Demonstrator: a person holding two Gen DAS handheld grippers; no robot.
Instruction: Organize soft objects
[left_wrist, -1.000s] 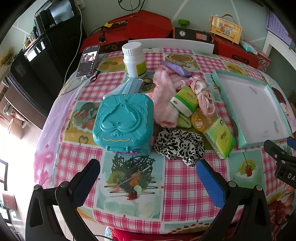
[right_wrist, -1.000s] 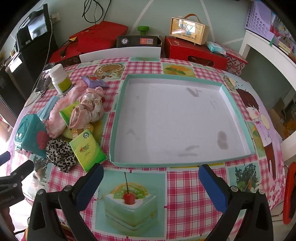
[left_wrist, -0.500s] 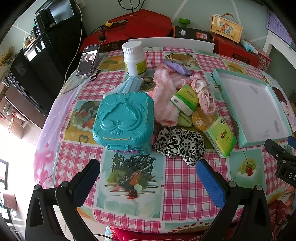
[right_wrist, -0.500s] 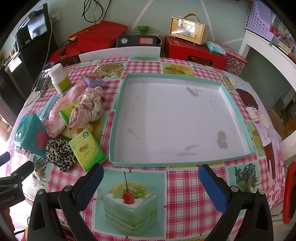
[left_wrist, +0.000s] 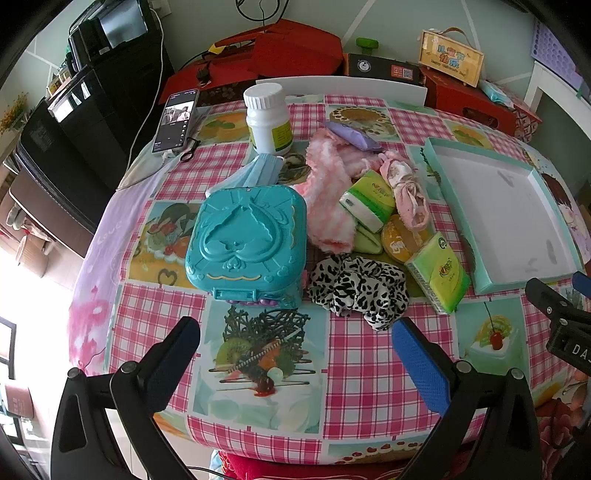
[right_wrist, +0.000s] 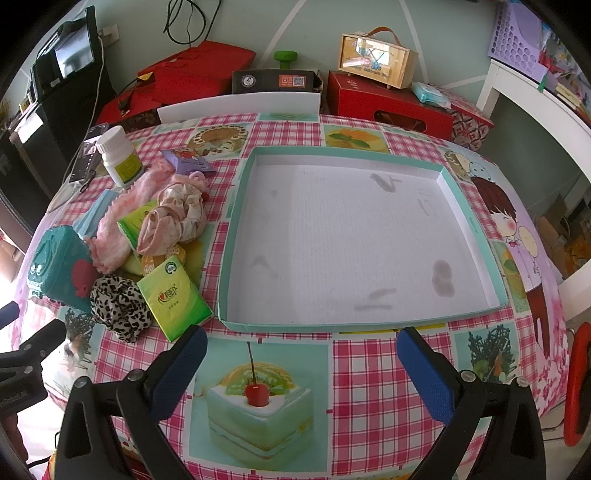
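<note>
While both tools hover above the near edge of the worktop with nothing between their pads, the sorting has not begun: the left gripper has its jaws spread wide and empty, facing a teal plastic case, and the right gripper is just as wide and empty in front of the shallow teal-rimmed tray, which holds nothing. The soft things lie heaped between case and tray: a leopard-print scrunchie nearest, a green tissue pack touching the tray's corner, a second tissue pack propped on a fluffy pink cloth, and a pale pink scrunchie. Because these pieces overlap, a grab at the leopard scrunchie could, I judge, drag the neighbouring tissue pack or snag the pink cloth and pull the heap apart. A pinch that catches only a fold would likely let the fabric slip out on the way to the tray. The white bottle behind the heap could tip if the cloth beside it is tugged.
</note>
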